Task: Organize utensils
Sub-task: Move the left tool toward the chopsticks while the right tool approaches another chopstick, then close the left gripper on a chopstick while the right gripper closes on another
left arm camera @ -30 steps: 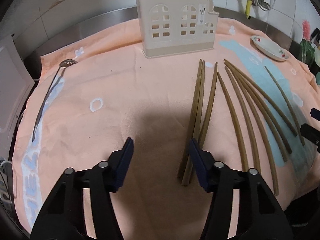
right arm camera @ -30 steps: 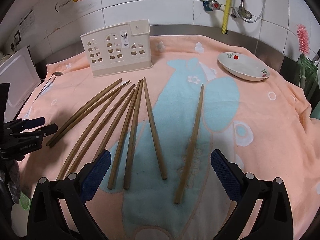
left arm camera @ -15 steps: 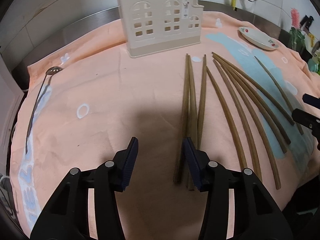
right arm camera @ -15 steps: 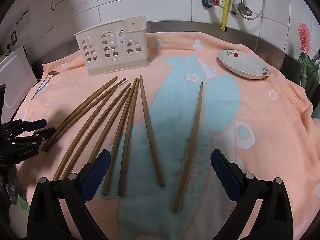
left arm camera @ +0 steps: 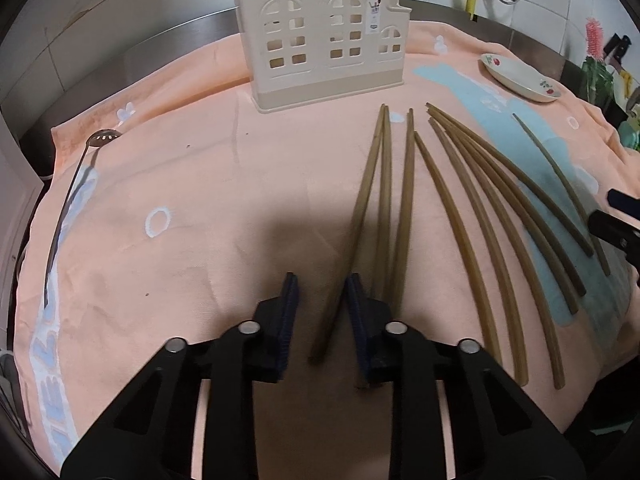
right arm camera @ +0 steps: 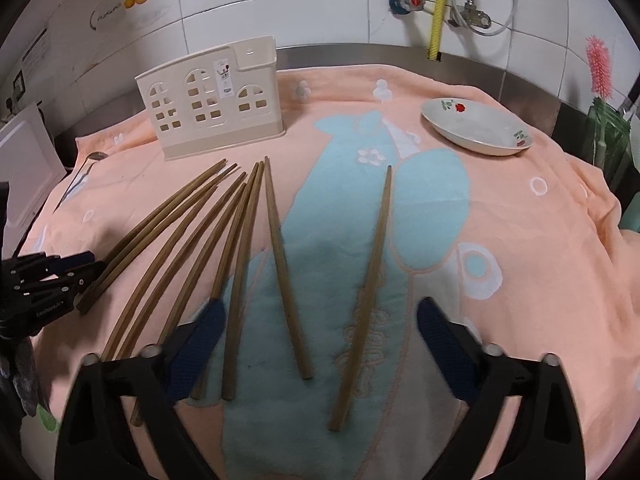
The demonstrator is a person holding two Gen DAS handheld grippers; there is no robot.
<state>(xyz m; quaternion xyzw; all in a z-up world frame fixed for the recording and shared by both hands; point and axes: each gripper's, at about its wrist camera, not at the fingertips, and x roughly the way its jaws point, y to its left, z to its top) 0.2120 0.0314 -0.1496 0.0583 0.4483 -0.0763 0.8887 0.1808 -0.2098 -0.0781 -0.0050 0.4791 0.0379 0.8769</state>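
Several brown wooden chopsticks lie fanned on an orange towel, also in the right wrist view. A beige house-shaped utensil holder stands upright behind them, also in the right wrist view. My left gripper is partly closed, its jaws on either side of the near end of the leftmost chopstick, not clamped on it. My right gripper is wide open and empty over the single chopstick and its neighbour.
A slotted metal spoon lies at the towel's left edge. A white floral dish sits at the back right. A pink brush stands far right. Pipes and taps run along the tiled wall. A white board leans at the left.
My left gripper has moved right over the leftmost chopstick and its jaws have narrowed around it. My right gripper has stayed open and barely moved.
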